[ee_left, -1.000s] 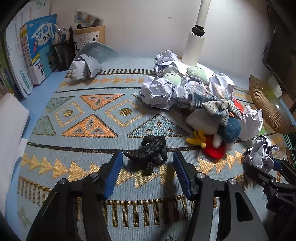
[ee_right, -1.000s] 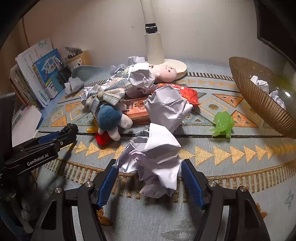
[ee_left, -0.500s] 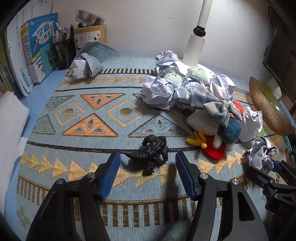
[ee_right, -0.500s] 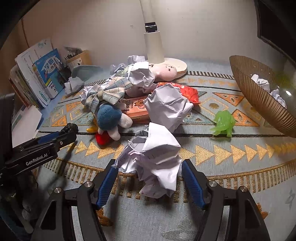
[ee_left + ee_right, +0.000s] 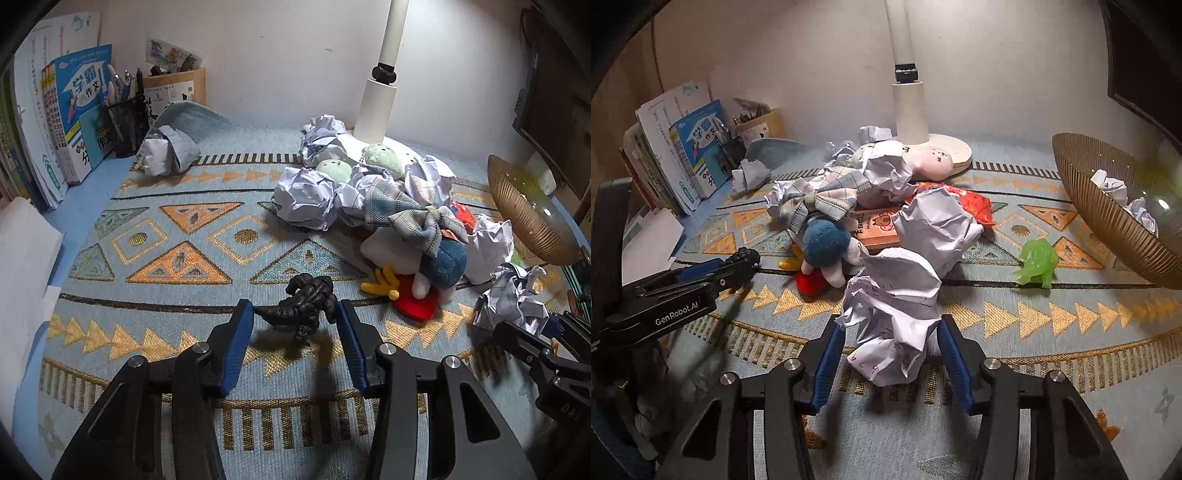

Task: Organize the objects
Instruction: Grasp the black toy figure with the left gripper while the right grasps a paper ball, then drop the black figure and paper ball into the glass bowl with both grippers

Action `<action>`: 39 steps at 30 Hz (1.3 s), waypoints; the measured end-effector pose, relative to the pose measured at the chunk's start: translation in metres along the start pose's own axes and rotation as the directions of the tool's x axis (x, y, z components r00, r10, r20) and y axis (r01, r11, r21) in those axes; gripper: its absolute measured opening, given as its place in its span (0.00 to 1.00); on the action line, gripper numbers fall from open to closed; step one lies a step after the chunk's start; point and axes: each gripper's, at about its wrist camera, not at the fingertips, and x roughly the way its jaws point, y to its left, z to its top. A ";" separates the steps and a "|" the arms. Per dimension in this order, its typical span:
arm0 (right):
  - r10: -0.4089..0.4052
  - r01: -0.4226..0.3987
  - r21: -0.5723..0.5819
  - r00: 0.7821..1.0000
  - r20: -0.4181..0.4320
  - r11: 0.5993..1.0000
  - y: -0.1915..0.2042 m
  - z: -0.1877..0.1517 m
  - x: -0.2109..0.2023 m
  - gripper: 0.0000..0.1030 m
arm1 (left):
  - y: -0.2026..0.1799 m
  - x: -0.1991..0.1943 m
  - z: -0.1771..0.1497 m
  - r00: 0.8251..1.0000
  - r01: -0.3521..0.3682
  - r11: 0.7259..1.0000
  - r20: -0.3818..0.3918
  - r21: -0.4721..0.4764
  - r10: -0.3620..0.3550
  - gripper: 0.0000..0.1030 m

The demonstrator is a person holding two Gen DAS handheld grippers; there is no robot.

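Black rubbery toy figure on patterned woven mat; plush-and-paper heap behind, right. Ribbed brown bowl far right, crumpled paper inside.

Lamp: white, upright, top centre of frame, against wall.
Books: standing, upper left.
Pen holder: black mesh, just right of books.
Patterned mat: blue, orange triangles, covers centre and bottom.

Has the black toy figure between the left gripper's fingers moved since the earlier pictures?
No. The black toy figure lies on the same dark stripe of the mat; only the left gripper has just been closing on it.
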 end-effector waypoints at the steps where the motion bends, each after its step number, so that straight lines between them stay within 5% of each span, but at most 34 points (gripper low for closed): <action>1: 0.017 -0.017 -0.001 1.000 0.015 1.000 0.000 0.000 -0.004 0.49 | -0.002 -0.002 0.000 1.000 -0.008 1.000 0.002 0.009 0.008 0.42; 3: 0.037 -0.037 0.005 0.999 0.022 0.999 -0.002 0.000 -0.008 0.49 | -0.007 -0.008 -0.001 1.000 -0.016 1.000 0.011 0.018 0.016 0.42; 10: 0.034 -0.037 0.043 0.996 0.082 0.998 -0.023 0.012 -0.045 0.49 | -0.048 -0.055 0.031 0.988 0.117 0.992 0.094 0.056 -0.121 0.42; 18: -0.197 0.134 0.269 0.955 0.220 0.954 -0.128 0.062 -0.122 0.49 | -0.168 -0.060 0.104 0.927 0.334 0.919 0.105 0.210 -0.361 0.42; 23: -0.307 0.225 0.382 0.937 0.167 0.896 -0.194 0.084 -0.130 0.50 | -0.238 -0.025 0.131 0.891 0.434 0.870 0.032 0.235 -0.453 0.42; 27: -0.338 0.266 0.409 0.934 0.116 0.873 -0.224 0.088 -0.122 0.51 | -0.274 0.002 0.135 0.893 0.431 0.862 0.009 0.267 -0.449 0.42; 31: -0.348 0.282 0.423 0.933 0.086 0.861 -0.241 0.090 -0.112 0.75 | -0.289 0.024 0.132 0.888 0.453 0.854 -0.046 0.257 -0.457 0.53; 39: -0.329 0.265 0.423 0.940 0.086 0.866 -0.240 0.080 -0.111 0.75 | -0.269 0.012 0.122 0.887 0.457 0.859 -0.044 0.231 -0.460 0.57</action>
